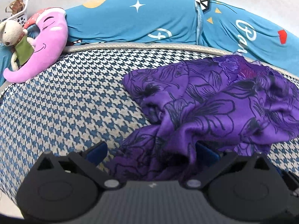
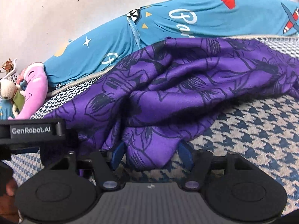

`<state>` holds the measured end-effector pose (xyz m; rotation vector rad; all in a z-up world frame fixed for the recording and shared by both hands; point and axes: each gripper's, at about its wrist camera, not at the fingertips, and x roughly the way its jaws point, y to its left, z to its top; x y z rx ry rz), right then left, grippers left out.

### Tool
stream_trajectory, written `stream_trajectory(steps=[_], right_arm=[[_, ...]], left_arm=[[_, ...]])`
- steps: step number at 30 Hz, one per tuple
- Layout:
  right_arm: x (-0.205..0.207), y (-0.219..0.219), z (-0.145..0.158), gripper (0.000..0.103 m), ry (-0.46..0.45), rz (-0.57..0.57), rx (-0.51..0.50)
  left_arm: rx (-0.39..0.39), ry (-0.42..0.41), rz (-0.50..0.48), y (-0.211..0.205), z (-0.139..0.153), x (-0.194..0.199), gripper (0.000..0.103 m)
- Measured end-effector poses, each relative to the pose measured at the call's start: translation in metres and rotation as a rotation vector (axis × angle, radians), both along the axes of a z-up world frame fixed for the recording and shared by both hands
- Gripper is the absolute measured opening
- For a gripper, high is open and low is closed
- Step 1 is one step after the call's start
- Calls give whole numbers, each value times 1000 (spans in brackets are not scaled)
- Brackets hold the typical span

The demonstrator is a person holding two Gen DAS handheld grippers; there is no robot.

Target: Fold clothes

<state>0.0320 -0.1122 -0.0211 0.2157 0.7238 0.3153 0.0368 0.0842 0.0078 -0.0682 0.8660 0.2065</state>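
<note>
Your left gripper (image 1: pixel 151 154): jaws spread wide, low over the houndstooth mattress cover (image 1: pixel 65 97). Its left blue pad (image 1: pixel 97 152) sits over bare cover with nothing against it. A bunched fold of the purple floral garment (image 1: pixel 205 100) drapes into the gap and over the right pad, hiding most of it. Not clamped on the cloth; the fingers stand apart.

Ahead and to the left of this tool, at the far edge of the cover: a pink crescent-moon plush (image 1: pixel 46 44) with a small pale teddy (image 1: pixel 12 32) leaning on it, a white perforated basket (image 1: pixel 21 15) behind them. Straight ahead, beyond the cover's grey piping, a blue printed quilt (image 1: pixel 130 22) runs along the wall. Ahead and to the right, the garment spreads in loose ridges, a lace-trimmed edge at its far side.

Your right gripper (image 2: pixel 151 155): jaws also parted. A rounded flap of the garment (image 2: pixel 177 85) hangs between the two blue pads (image 2: pixel 117 155), touching or just beside each; whether they press it, you cannot tell. To this tool's left, the other gripper's black body with a "GenRobot.AI" label (image 2: pixel 30 130) sits just beside it, and part of your hand shows at the lower left edge. Ahead, cloth piles high; to the right, bare houndstooth cover (image 2: pixel 252 140).
</note>
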Motion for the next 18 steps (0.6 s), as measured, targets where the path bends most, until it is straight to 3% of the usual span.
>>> stream_trajectory(steps=[1,4,6,12,18], right_arm=[[0,2,0,52,-6,0,-12],[1,4,1,23,-13,10,-34],[0,4,3,18,-11,17,-34],[-21,-12,24,14,-53,4,-20],[-58,-40,62,14,-155,-26,-44]], left_arm=[[-1,-1,5,1,0,0,103],[-4,0,11,1,0,1,103],[5,-4,12,-1,0,0,103],[53,-42,9,-4,5,-3,103],[61,-85,21,1,11,-11,103]])
